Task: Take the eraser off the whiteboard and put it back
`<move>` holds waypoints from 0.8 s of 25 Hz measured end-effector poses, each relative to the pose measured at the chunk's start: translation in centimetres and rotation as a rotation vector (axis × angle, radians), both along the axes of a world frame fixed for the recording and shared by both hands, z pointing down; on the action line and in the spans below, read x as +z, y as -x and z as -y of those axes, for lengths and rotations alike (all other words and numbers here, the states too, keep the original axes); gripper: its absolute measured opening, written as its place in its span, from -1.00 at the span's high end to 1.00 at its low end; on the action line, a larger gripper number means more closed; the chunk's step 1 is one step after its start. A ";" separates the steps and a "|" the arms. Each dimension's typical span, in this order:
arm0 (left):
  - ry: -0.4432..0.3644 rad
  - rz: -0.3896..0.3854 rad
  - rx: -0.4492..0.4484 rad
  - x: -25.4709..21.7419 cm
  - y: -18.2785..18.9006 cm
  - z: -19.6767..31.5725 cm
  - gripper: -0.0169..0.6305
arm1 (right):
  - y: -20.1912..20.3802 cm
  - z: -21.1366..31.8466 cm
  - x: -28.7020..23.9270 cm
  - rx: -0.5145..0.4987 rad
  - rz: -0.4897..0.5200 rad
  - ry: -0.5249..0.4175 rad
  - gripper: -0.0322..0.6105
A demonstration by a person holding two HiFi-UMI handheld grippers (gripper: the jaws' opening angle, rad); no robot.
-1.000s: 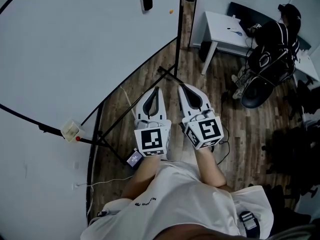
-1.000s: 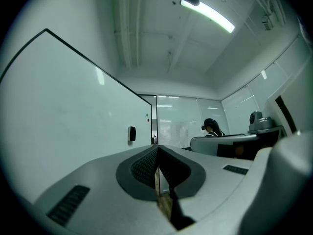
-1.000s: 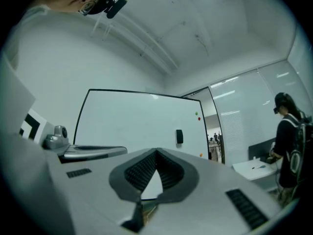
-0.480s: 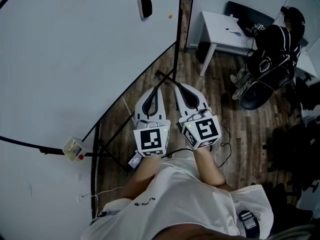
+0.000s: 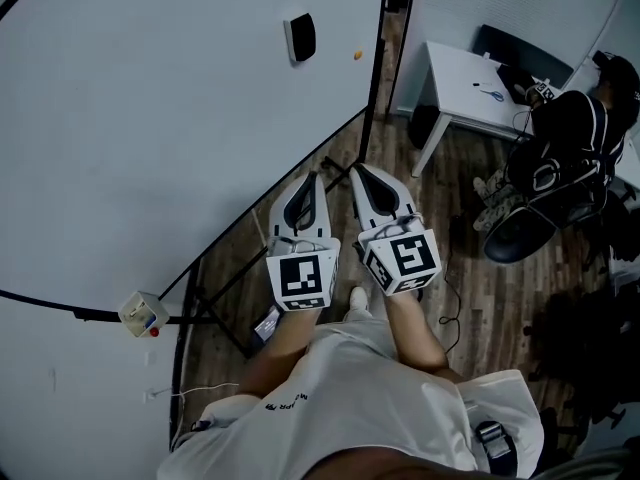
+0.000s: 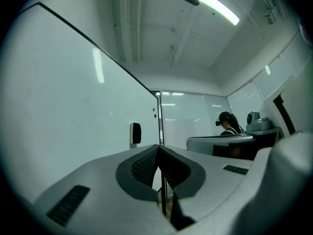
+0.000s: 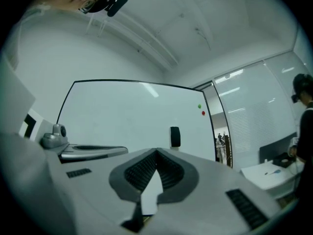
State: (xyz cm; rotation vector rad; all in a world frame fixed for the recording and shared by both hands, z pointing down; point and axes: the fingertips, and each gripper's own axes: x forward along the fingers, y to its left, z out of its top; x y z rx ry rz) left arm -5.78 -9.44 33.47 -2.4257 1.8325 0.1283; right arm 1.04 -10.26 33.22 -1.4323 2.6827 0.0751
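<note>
Eraser [image 5: 300, 37], a small black rectangular block, clung to the large white black-framed whiteboard [image 5: 150, 138] in the head view. It sat near the board's far edge, with a small orange dot [image 5: 357, 55] just beside it on the same board. We held the white left gripper [image 5: 314, 178] and the white right gripper [image 5: 359, 171] side by side, off the whiteboard's face and over the brown wooden floor [image 5: 470, 268]. Both were well apart from the eraser. Past the whiteboard's far edge stood a white desk [image 5: 470, 78], with a seated person in dark clothes [image 5: 570, 143] beside it.

In the left gripper view, the left gripper [image 6: 159, 148] had its dark ribbed pads meeting at the tips, closed with nothing between them. The eraser [image 6: 135, 133] hung on the whiteboard ahead, left of the jaw tips.

In the right gripper view, the right gripper [image 7: 156, 152] likewise had its jaws pressed together and empty. The eraser [image 7: 175, 136] showed on the whiteboard just beyond the tips, with a green dot [image 7: 199, 106] and a red dot [image 7: 203, 113] above it toward the board's edge.
</note>
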 end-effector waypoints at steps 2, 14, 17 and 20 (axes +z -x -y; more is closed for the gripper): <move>-0.006 0.003 -0.015 -0.2 -0.4 1.9 0.94 | -0.3 2.1 -0.2 -0.016 0.001 -0.005 0.89; -0.005 0.009 -0.104 -0.3 -2.2 9.2 0.94 | -1.3 10.0 -0.5 -0.118 0.003 -0.007 0.89; -0.003 0.013 -0.119 -0.2 -2.4 10.0 0.94 | -1.4 10.8 -0.3 -0.138 0.004 -0.006 0.89; 0.004 0.014 -0.115 0.2 -2.7 10.9 0.94 | -1.5 11.8 0.1 -0.138 0.002 0.004 0.89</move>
